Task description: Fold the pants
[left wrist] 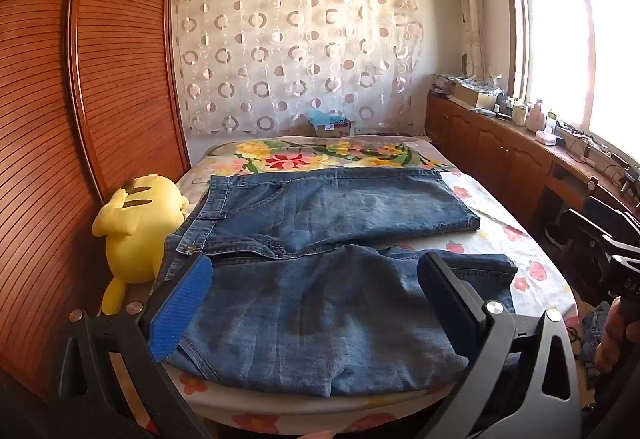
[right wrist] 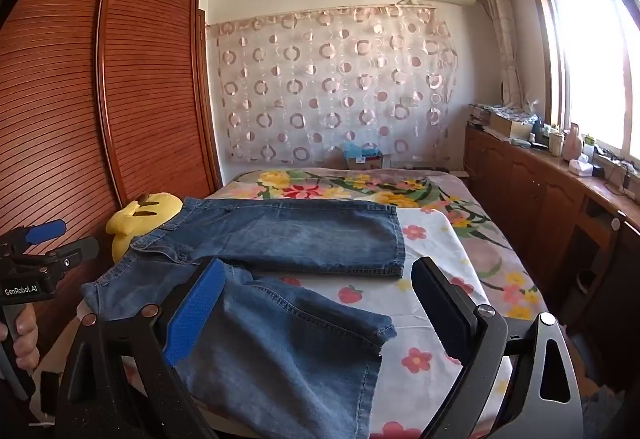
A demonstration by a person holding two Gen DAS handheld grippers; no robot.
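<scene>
Pants (left wrist: 320,239) are lying unfolded on the bed (left wrist: 500,195), legs spread, while both grippers (left wrist: 316,303) (right wrist: 320,315) are being held wide apart, gripping nothing.

pants (left wrist: 320,239) lie spread on the bed (left wrist: 500,199), plush toy (left wrist: 140,223) just beside their waistband's left.

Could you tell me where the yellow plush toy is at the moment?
In both views the plush toy sits at the bed's left edge, against the wooden wardrobe, beside the jeans' waistband.
</scene>
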